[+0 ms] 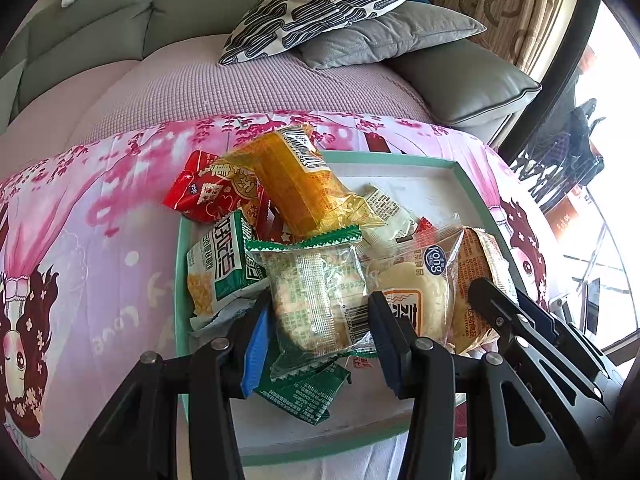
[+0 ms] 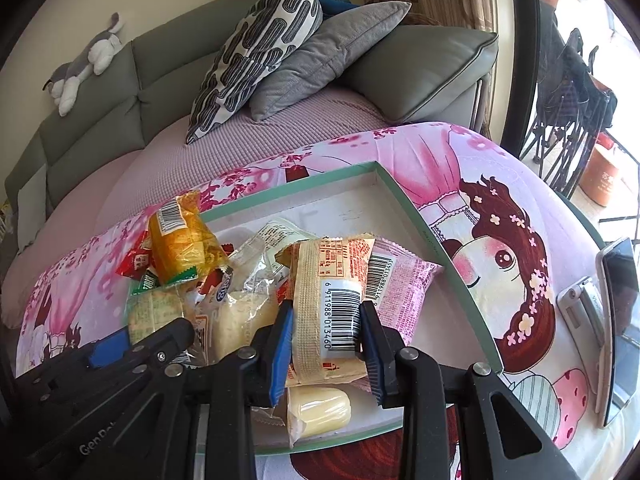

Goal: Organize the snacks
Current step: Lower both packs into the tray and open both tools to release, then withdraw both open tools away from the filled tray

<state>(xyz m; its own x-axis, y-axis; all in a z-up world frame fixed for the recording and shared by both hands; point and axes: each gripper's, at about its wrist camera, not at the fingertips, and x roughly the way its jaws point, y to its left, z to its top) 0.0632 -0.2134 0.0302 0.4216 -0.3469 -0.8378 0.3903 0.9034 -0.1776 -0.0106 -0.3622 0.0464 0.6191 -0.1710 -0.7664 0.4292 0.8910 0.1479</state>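
Behind everything you've got the grey sofa (image 2: 100,92) with a pink cover, a patterned cushion (image 2: 256,48) leaning on a plain grey cushion (image 2: 320,56). In front, the worktop (image 1: 100,208) is draped in a pink cartoon cloth. On it sits the shallow green-rimmed tray (image 2: 448,248), white inside, with the snack pile heaped toward its left and near side. A phone (image 2: 616,320) lies on the cloth right of the tray. In the pile: an orange-wrapped cake (image 1: 304,184) on top at the back, red packets (image 1: 200,192) beside it overhanging the tray rim, a green-and-white packet (image 1: 224,268) left, a pink packet (image 2: 400,292) right. Your left gripper (image 1: 320,332) is partly open, fingers straddling a clear green-edged cracker pack (image 1: 316,296); can't tell if both pads press it. Your right gripper (image 2: 326,332) is closed down on an orange-printed barcode packet (image 2: 332,304), both blue pads against its sides. A small pale-yellow wrapped piece (image 2: 320,408) lies just under it in the tray.
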